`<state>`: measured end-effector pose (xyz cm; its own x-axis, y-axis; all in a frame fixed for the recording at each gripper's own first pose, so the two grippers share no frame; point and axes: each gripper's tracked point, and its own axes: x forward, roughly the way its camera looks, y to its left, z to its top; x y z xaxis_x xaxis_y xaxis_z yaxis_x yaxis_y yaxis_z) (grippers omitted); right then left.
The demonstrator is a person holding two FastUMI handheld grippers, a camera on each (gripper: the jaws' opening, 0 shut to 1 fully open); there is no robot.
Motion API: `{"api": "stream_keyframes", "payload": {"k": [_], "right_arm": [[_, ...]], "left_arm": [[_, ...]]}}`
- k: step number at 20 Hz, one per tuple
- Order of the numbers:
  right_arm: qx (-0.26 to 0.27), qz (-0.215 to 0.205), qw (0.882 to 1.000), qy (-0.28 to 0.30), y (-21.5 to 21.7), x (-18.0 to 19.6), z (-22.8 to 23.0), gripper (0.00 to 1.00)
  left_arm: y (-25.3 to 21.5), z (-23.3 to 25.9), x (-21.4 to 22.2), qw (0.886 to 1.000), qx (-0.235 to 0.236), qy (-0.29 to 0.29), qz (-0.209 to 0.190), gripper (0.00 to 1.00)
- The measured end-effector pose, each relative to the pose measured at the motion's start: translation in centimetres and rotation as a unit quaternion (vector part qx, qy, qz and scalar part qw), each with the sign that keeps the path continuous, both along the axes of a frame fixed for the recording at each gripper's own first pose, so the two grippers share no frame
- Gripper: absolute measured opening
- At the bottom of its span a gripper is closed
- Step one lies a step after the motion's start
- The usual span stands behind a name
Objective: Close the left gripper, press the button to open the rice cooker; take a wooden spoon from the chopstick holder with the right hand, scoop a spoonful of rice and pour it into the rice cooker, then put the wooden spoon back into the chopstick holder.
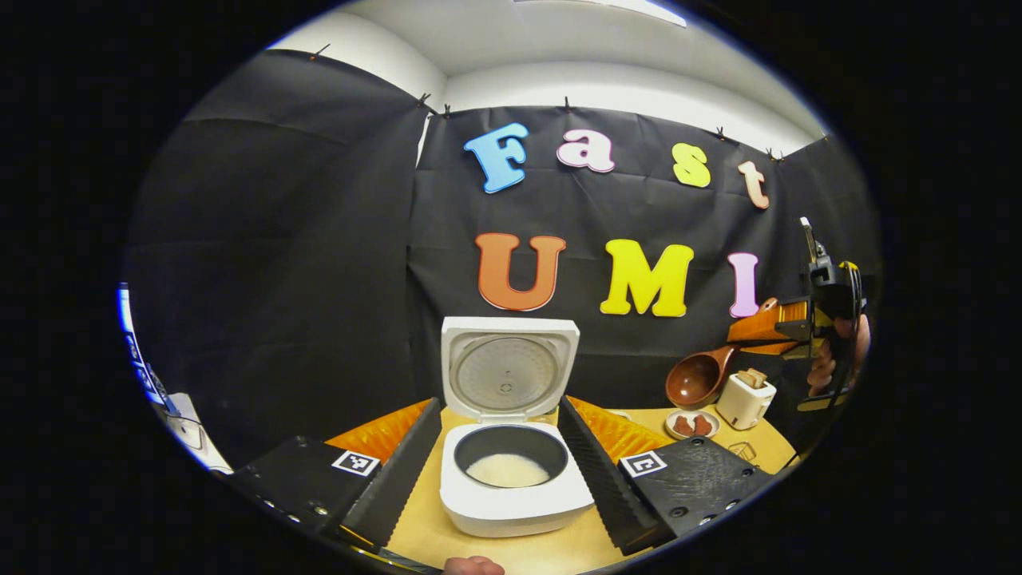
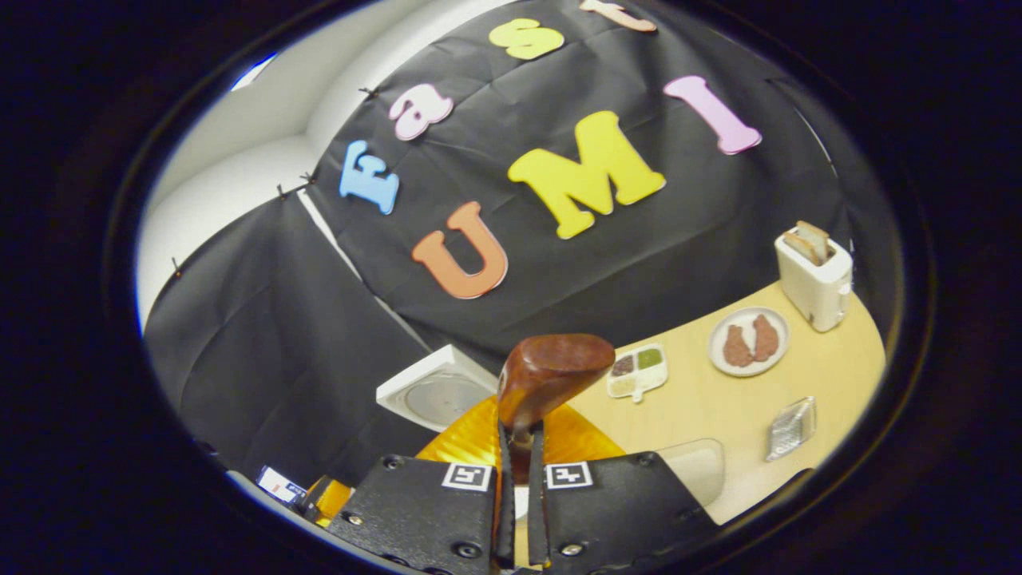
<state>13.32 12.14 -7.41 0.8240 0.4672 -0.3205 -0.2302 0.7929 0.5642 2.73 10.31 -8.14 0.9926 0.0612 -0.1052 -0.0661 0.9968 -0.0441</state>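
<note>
In the left gripper view we see the rice cooker (image 1: pixel 515 479) standing on the pale wooden surface (image 1: pixel 511 551), its lid (image 1: pixel 509 369) swung up and upright behind the dark inner pot. A layer of white rice (image 1: pixel 508 471) lies in the bottom of that pot. The left gripper (image 1: pixel 511 447) sits low in front of the cooker with its jaws spread wide, one finger on each side of the pot and touching nothing.

Far to the right in the same view, the right gripper (image 1: pixel 786 327) is held up in a hand (image 1: pixel 826 363), well above the surface. It carries the wooden spoon (image 1: pixel 703 377), whose bowl hangs out to the left, tilted, beside the white toaster (image 1: pixel 745 399). A small plate (image 1: pixel 691 424) with two brown pieces on it lies just in front of the toaster.

In the right gripper view, the right gripper's (image 2: pixel 519 479) jaws are closed on the spoon's (image 2: pixel 551 375) handle, with both fingers pressing it, and the rounded back of the bowl rises just beyond them. We cannot tell whether the bowl holds any rice. Behind and to the left of the spoon is the cooker's raised lid (image 2: pixel 435 391). On the surface (image 2: pixel 703 415) to the right lie a small divided dish (image 2: pixel 636 370), the plate (image 2: pixel 749 341), the toaster (image 2: pixel 814 275) with bread in its slots, and a small clear container (image 2: pixel 790 427) nearer the edge.
</note>
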Motion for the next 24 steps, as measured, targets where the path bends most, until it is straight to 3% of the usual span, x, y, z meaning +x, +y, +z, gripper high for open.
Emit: {"api": "stream_keyframes", "payload": {"k": [7,12,17,24], "right_arm": [[-0.004,-0.108,0.993,0.038,-14.5,-0.7,-4.0,0.12],[-0.081,-0.166,0.981,0.061,-22.8,0.5,-9.4,0.12],[-0.154,-0.153,0.973,0.077,-24.4,2.8,-16.4,0.12],[-0.214,-0.114,0.966,0.093,-24.4,4.2,-23.9,0.12]], "left_arm": [[-5.0,0.1,2.9,0.999,-0.004,0.007,-0.033,0.94],[-6.8,0.6,4.2,0.999,0.001,0.015,-0.035,0.94],[-7.3,2.1,5.0,1.0,0.006,0.018,-0.016,0.94],[-8.4,3.1,5.1,1.0,0.001,0.029,0.002,0.94]]}}
